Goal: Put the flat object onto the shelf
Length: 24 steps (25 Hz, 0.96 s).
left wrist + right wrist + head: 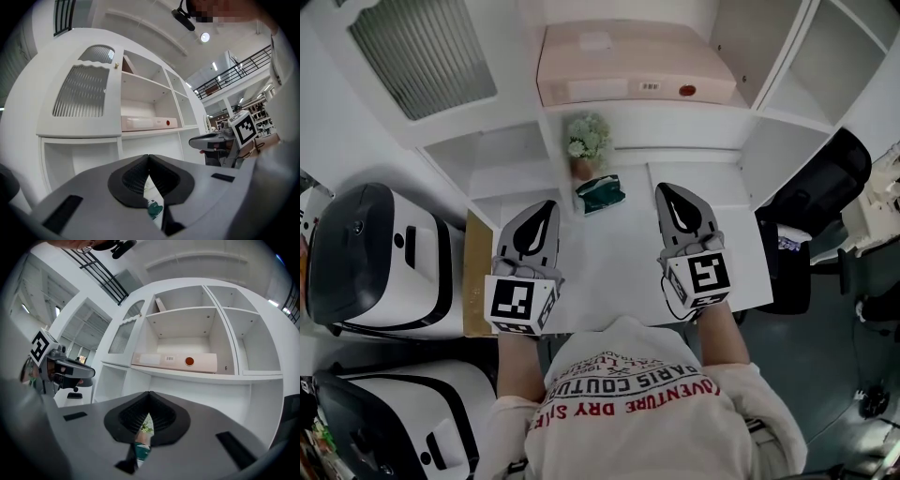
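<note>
Both your left gripper and right gripper have fingers closed, empty; drift toward 12 o'clock and you could knock over the little white-flowered pot.

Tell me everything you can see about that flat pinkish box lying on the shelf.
The flat box is pale pink, wide and thin, and looks like cardboard. It lies flat on the white shelf board in an open compartment, with its long side facing out, and it fills most of the width. Its front edge carries a pale label, a small barcode sticker and a round red dot. Only the shelf touches it.
</note>
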Available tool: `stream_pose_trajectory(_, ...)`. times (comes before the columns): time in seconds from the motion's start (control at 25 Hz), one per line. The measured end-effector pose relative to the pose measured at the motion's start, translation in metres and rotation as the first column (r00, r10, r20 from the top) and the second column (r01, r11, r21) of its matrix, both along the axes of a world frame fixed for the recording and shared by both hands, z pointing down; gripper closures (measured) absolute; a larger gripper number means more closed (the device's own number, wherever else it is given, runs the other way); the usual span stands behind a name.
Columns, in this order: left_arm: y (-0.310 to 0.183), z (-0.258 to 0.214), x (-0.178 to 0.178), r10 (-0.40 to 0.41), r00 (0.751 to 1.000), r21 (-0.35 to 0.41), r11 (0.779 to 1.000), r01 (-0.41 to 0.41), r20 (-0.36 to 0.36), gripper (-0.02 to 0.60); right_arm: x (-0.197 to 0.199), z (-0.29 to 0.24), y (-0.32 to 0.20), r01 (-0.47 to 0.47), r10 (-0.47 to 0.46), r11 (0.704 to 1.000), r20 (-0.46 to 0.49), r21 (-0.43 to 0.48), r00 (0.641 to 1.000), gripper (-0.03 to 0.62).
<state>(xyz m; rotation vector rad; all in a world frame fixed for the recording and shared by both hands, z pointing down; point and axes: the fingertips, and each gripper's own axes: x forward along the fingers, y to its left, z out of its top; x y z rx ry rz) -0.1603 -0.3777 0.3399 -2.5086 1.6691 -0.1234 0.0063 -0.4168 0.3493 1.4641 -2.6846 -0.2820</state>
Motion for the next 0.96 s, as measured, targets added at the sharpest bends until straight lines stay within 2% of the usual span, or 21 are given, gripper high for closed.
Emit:
stream_pose_trajectory(0.56,-0.0063,0.0014,0.007,0.008,1.0,-0.008,1.0,-0.008,0.003,0.568,-0.0063,-0.0039,-0.0071,0.015,-0.015,1.0,-0.018,0.019,1.0,0.567)
stream_pose_trajectory(0.96,-0.0096,0.0013,0.009,0.005,1.0,-0.008,1.0,-0.005,-0.001,0.568,0.0005,-0.0066,-0.0101,-0.008,0.009,0.999,-0.019,0.031,1.0,0.566)
